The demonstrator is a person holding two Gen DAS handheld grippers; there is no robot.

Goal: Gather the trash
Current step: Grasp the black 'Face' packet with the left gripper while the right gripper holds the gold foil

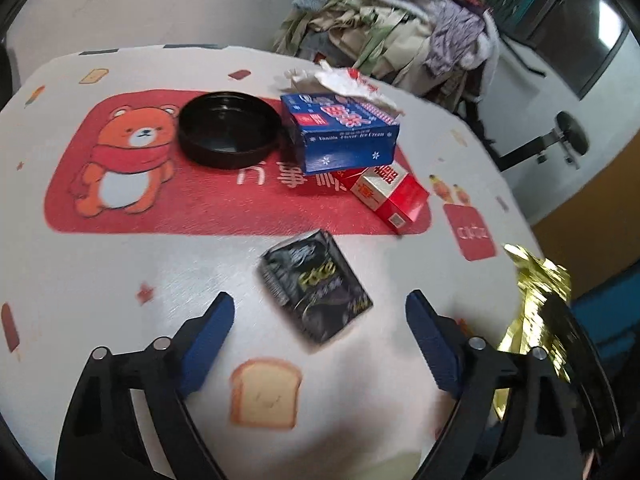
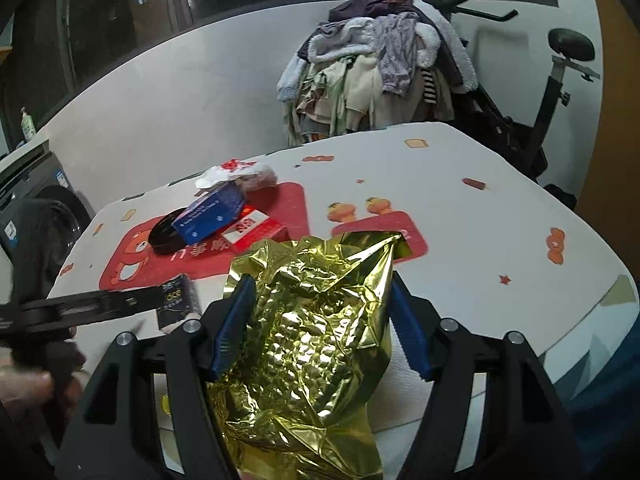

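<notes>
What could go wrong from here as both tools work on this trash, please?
1. The gold bag sits between the right tool's blades but looks loosely held; crinkly foil may slip.
2. The open left tool faces the tilted black packet; closing off-centre might push it away.
3. The blue box leans on the red box and could topple.

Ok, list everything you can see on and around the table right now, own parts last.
black box: 1, black with gold print, between left gripper's fingers, on table
blue box: 1, blue, tilted on red box
red box: 1, red-white, partly under blue box
black bowl: 1, left of blue box
crumpled wrapper: 1, white-red, behind blue box
gold foil bag: 1, in right gripper
table: 1, white with bear print
clothes pile: 1, mixed colours, behind table
left gripper: open
right gripper: shut on bag
</notes>
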